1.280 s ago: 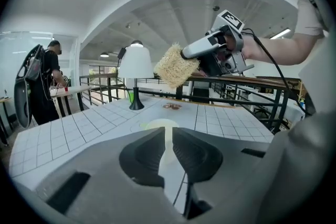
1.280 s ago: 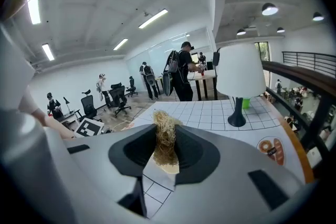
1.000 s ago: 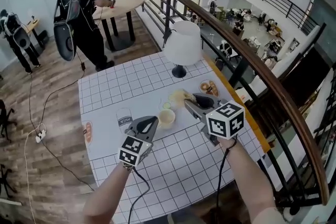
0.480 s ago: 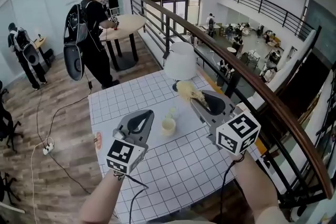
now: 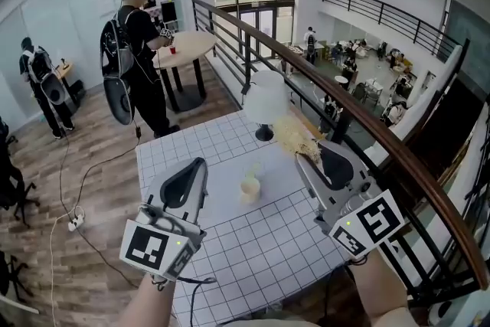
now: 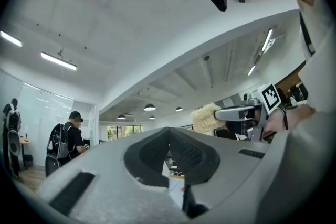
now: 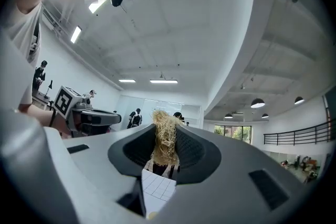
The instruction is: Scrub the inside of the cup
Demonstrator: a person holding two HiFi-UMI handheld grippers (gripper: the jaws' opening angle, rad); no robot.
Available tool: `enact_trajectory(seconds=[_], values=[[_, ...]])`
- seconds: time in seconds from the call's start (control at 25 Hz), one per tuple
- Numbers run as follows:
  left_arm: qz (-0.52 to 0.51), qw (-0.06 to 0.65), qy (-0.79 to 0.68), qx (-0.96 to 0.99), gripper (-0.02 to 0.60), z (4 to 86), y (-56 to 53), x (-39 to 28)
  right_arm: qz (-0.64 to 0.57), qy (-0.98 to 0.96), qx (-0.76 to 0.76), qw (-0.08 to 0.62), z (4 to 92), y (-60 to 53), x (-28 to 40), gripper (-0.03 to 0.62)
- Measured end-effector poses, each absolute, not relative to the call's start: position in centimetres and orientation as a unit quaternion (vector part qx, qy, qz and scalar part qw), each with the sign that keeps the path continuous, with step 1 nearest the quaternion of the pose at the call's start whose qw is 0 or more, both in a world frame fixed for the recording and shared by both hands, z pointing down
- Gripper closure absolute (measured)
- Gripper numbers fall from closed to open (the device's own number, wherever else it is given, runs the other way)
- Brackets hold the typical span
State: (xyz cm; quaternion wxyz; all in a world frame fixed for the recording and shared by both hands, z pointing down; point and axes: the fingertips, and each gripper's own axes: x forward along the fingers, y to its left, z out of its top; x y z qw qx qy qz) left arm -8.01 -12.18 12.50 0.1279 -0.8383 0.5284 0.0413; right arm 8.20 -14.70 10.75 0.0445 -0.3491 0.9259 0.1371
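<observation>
Cup (image 5: 250,188) is sitting on gridded table (image 5: 253,256). Left gripper (image 5: 202,161), at its nine o'clock, is clenching empty; right gripper (image 5: 306,153), at three o'clock, is grasping fibrous scrubber (image 5: 295,135).

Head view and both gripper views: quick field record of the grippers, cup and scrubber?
left gripper: shut, nothing between its jaws
right gripper: shut on the straw-coloured fibre scrubber
cup: cream, upright on the checked table, between the two grippers, touched by neither
scrubber position: outside the cup, not in contact with it
lamp: white shade, standing at the table's far edge
</observation>
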Motion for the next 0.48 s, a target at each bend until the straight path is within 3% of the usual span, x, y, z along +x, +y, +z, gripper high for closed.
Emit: enact_trajectory(seconds=[0.48], values=[[0.039, 0.097, 0.497, -0.861, 0.568, 14.2, -6.9, -6.3, 0.094, 0.924, -0.368, 0.052, 13.8, -9.7, 8.7, 0.487]])
